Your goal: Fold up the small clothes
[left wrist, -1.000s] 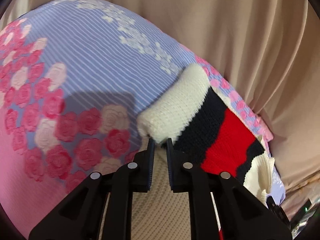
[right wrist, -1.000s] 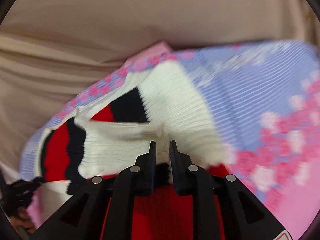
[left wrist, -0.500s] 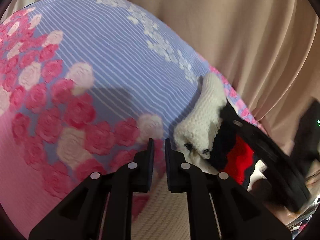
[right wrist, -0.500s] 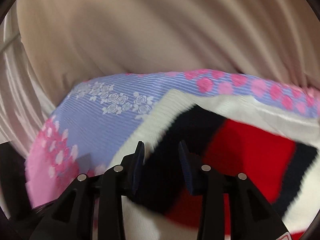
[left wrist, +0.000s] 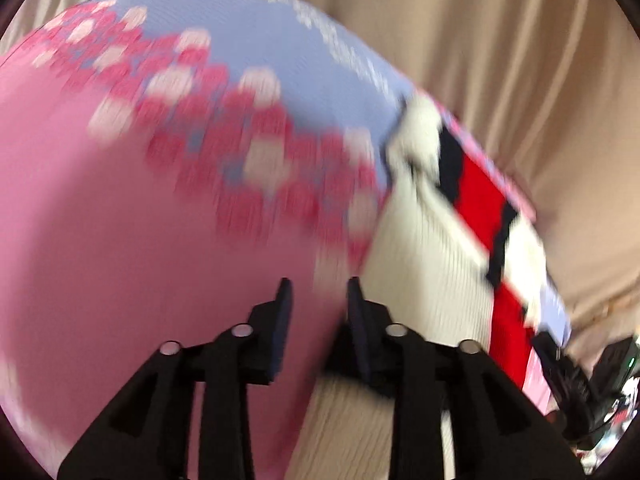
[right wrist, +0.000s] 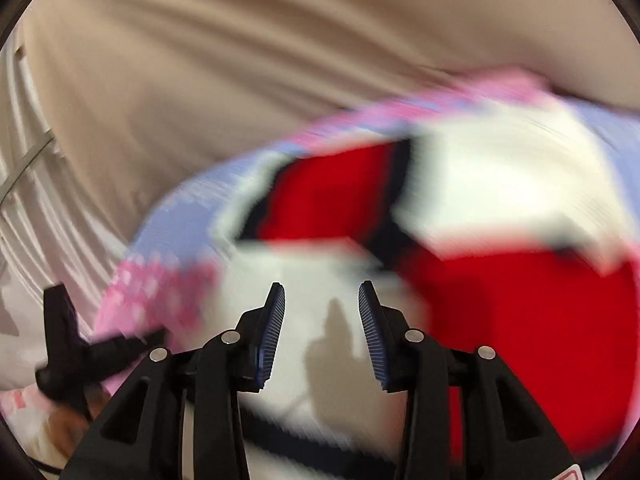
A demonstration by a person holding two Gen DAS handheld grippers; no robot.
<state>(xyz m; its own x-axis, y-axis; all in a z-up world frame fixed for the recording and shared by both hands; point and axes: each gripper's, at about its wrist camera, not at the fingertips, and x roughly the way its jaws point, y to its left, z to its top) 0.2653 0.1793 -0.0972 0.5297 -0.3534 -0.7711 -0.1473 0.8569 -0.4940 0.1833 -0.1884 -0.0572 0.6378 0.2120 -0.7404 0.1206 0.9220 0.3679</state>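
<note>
pink and lilac floral bedspread (left wrist: 120,220) against draped beige curtain (right wrist: 200,60)

The sweater (left wrist: 432,248) lies on the bedspread (left wrist: 120,220), near its curtain-side edge (left wrist: 520,60).

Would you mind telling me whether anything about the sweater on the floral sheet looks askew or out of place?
Nothing is clearly wrong. The sweater lies on the sheet, its white, navy and red panels overlapping unevenly, as a half-done fold would. Motion blur hides finer wrinkles. Both grippers, left and right, have just been opening, with nothing between the fingers.
</note>
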